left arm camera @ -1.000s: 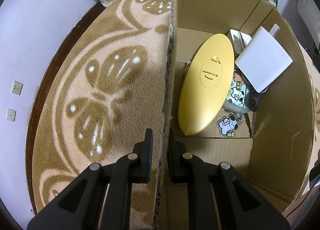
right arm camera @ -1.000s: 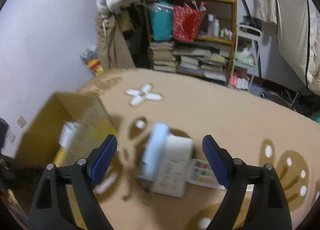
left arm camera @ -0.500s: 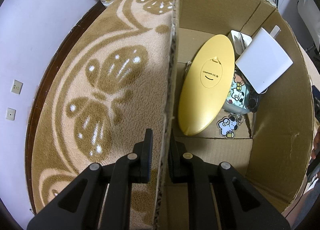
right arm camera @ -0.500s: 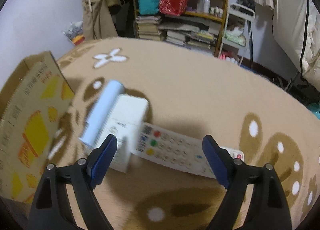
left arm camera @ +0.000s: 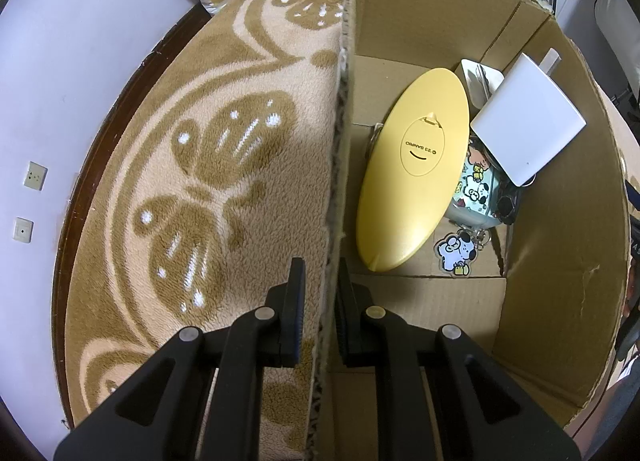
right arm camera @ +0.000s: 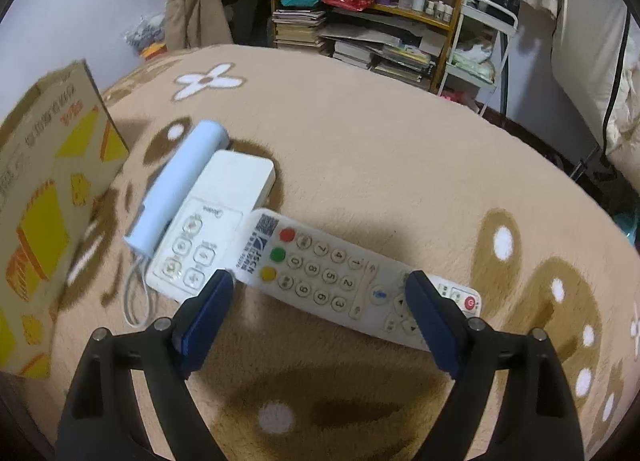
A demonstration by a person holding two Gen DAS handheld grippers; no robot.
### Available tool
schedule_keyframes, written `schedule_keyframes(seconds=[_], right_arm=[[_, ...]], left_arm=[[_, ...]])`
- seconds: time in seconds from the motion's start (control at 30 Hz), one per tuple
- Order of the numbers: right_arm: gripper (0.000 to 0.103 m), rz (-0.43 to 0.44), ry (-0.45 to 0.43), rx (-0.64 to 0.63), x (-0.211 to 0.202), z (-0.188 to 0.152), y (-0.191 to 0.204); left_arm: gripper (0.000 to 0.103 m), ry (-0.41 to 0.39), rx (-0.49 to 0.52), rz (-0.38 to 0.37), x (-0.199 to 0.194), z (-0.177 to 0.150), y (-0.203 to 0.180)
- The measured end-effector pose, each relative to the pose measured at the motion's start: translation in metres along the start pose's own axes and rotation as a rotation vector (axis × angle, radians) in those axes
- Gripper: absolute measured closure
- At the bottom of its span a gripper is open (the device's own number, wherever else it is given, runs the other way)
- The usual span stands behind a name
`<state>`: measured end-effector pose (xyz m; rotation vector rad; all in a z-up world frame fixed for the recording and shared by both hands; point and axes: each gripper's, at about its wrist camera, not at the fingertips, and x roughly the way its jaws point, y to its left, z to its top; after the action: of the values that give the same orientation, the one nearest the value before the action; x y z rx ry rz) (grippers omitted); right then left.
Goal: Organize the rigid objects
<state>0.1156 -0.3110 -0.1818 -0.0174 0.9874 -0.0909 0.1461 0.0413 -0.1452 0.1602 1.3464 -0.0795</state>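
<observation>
The left gripper (left arm camera: 320, 297) pinches the near wall of the cardboard box (left arm camera: 560, 301). The right gripper (right arm camera: 320, 315) hangs spread over the long remote (right arm camera: 360, 273) on the rug (right arm camera: 400, 141). The remote overlaps the white remote (right arm camera: 216, 217) at its left end, so a careless lift could drag or flip that neighbour.

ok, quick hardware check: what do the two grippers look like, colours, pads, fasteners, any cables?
Both are matte black two-finger grippers with angular, cut-out link arms and round silver pivot pins. The left gripper has flat black fingers with ribbed inner faces and a thin blue edge. The right gripper carries clearly blue pads on its fingertips. No cables, printed markings, hands or sleeves show in either view.
</observation>
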Motion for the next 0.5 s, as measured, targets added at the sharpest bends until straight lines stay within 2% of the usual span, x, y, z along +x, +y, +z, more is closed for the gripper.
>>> schedule_keyframes(seconds=[0.5], right_arm=[[0.000, -0.057, 0.016, -0.016, 0.017, 0.013, -0.002]], left_arm=[[0.090, 0.000, -0.002, -0.001, -0.001, 0.000, -0.001]])
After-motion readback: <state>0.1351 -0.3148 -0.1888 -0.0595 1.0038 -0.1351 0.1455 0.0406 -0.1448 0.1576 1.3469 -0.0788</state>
